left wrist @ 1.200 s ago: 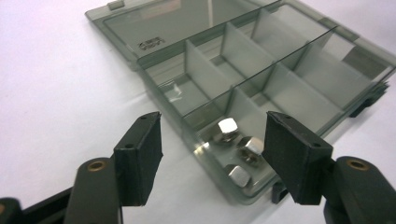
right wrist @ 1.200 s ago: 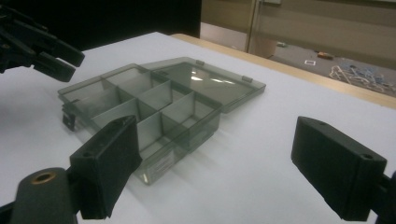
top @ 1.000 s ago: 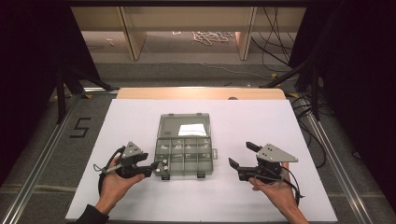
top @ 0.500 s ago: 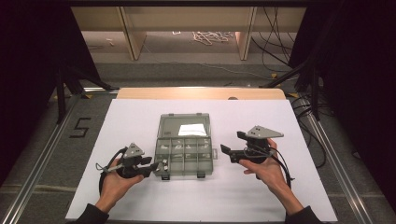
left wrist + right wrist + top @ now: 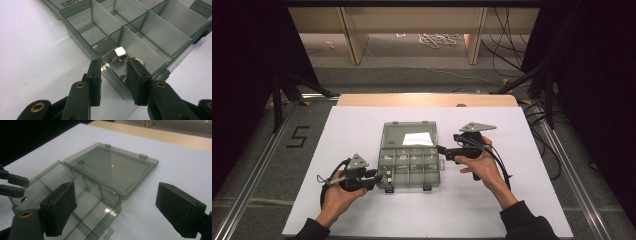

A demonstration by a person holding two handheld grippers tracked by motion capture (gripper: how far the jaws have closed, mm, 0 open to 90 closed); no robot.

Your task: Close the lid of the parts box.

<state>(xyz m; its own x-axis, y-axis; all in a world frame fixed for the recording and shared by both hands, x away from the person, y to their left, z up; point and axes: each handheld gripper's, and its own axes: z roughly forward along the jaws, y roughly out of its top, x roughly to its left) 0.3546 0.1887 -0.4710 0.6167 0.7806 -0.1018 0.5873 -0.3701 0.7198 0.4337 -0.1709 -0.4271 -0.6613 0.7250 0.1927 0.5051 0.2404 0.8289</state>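
In the left gripper view the box [image 5: 140, 32] runs off the top and right edges. One gripper finger [image 5: 136, 80] half hides a second nut [image 5: 139, 61] beside the upright nut [image 5: 119, 54]. A third piece [image 5: 122, 78] below is too hidden to tell.

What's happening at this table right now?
A person works on an open clear compartment box lying on a white table. The left gripper straddles the box's near wall over a corner compartment that holds a metal nut; its jaws have just been closing, and the wall stands between them, though the pads do not press on it. The right gripper sits at the box's right edge, jaws wide open, holding nothing.
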